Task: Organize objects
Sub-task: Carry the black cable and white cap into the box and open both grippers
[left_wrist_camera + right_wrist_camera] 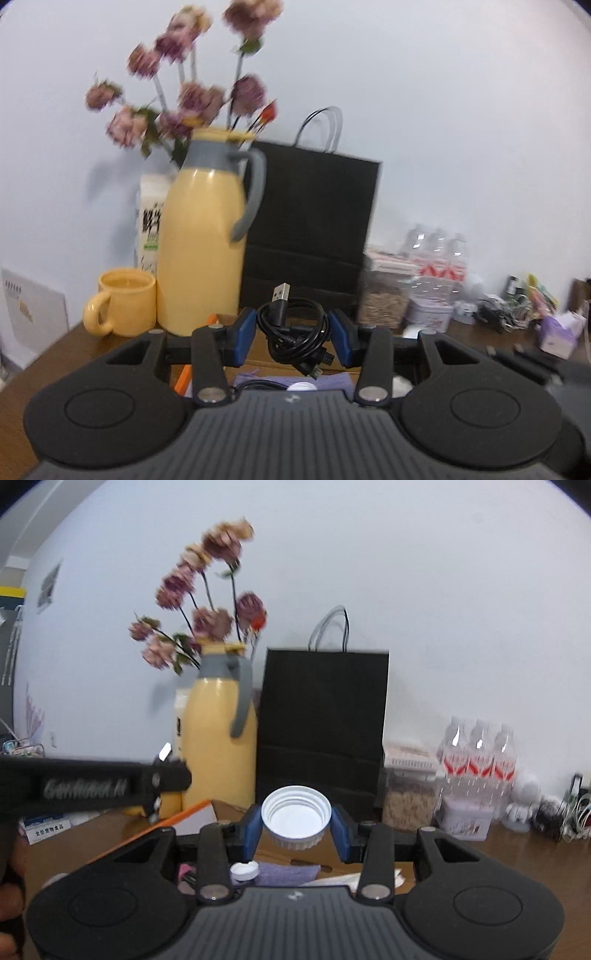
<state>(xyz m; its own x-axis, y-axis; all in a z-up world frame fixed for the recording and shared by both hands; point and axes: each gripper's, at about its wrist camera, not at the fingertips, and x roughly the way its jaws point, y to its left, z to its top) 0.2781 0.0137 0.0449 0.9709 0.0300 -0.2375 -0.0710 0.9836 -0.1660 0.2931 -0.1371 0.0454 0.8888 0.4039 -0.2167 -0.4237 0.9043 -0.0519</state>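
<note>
My left gripper (292, 334) is shut on a coiled black USB cable (295, 332), held above an open cardboard box (258, 362) on the wooden table; its USB plug sticks up. My right gripper (296, 823) is shut on a white screw lid (295, 818), its open side facing the camera, above the same box (332, 864). In the box lie a purple cloth (288, 873) and a small white cap (243, 871). The left gripper's body (92, 784) crosses the left of the right wrist view.
A yellow thermos jug (205, 240), a yellow mug (123, 302), dried flowers (192, 92) and a black paper bag (314, 229) stand behind the box. A jar (406, 805), water bottles (476, 760), a tin and clutter stand along the wall at right.
</note>
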